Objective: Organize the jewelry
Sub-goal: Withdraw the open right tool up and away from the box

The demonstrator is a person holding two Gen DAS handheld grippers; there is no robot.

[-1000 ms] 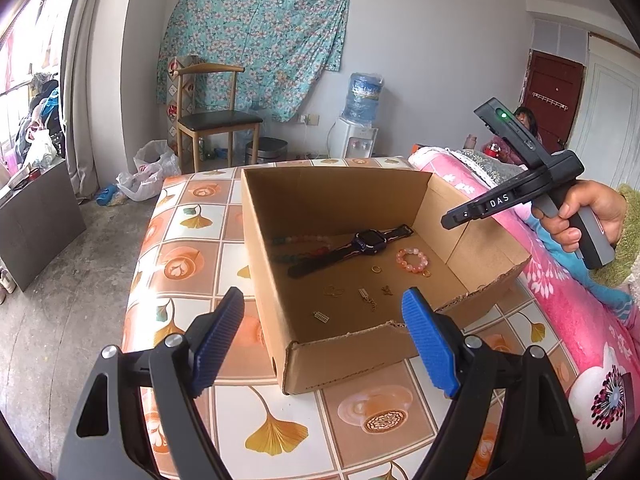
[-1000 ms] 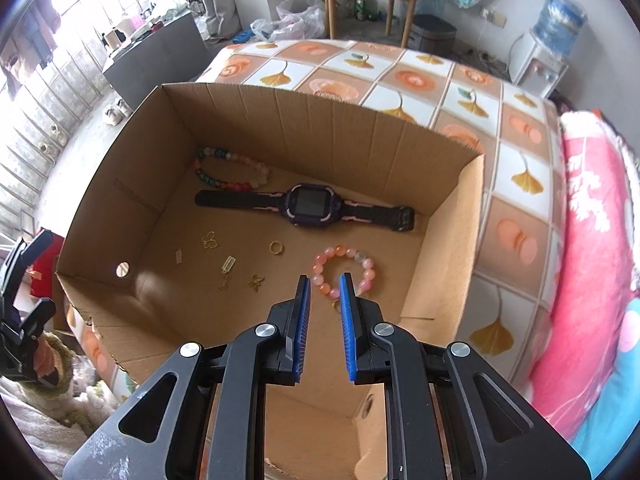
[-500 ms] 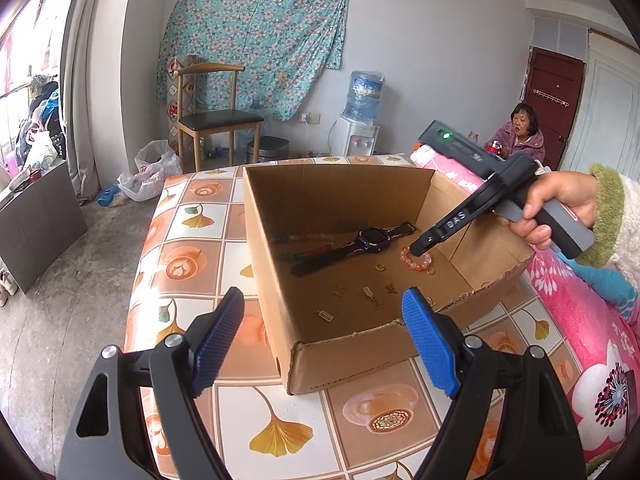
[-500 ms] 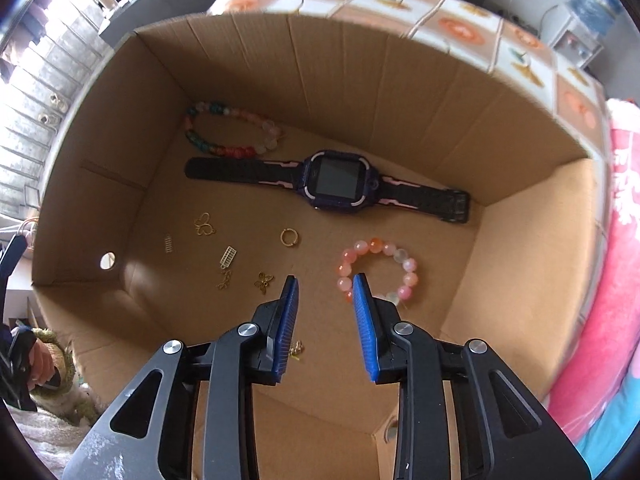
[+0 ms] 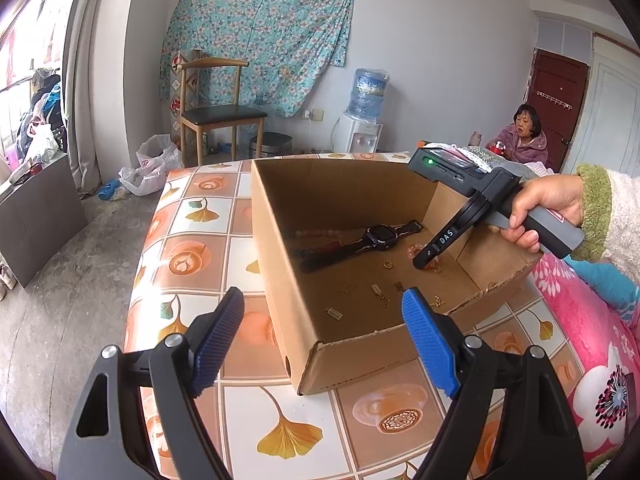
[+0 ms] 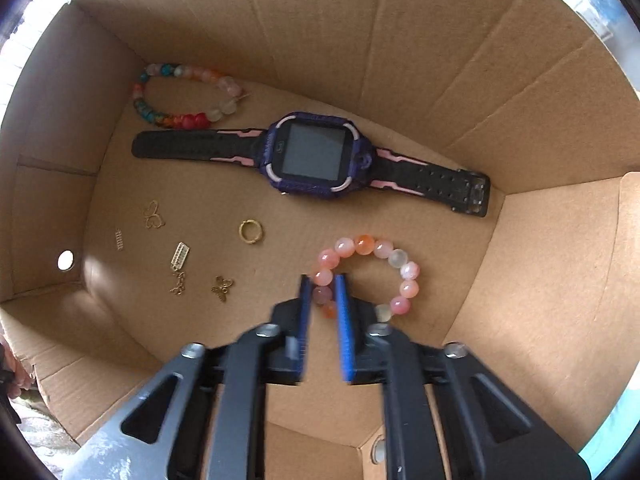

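An open cardboard box (image 5: pixel 360 344) on the tiled table holds a black and purple watch (image 6: pixel 316 156), a multi-coloured bead bracelet (image 6: pixel 180 96), a gold ring (image 6: pixel 251 232), several small gold charms (image 6: pixel 180 256) and a pink bead bracelet (image 6: pixel 400 264). My right gripper (image 6: pixel 323 280) points straight down onto the box floor. Its jaws are closing, with the pink bracelet's left-hand beads pinched between the blue pads. In the left wrist view the right gripper (image 5: pixel 424 262), held by a hand, reaches into the box. My left gripper (image 5: pixel 322 296) hovers open and empty before the box's near corner.
The box walls (image 6: pixel 360 40) surround the right gripper closely. The table (image 5: pixel 192 256) has bare tiles left of the box. Pink flowered bedding (image 5: pixel 580 320) lies to the right. A chair (image 5: pixel 216 112), a water dispenser (image 5: pixel 364 120) and a seated person (image 5: pixel 524 140) are behind.
My right gripper dropped into the box, its jaws widened, then narrowed around the pink bracelet's beads. The left gripper stayed put and open.
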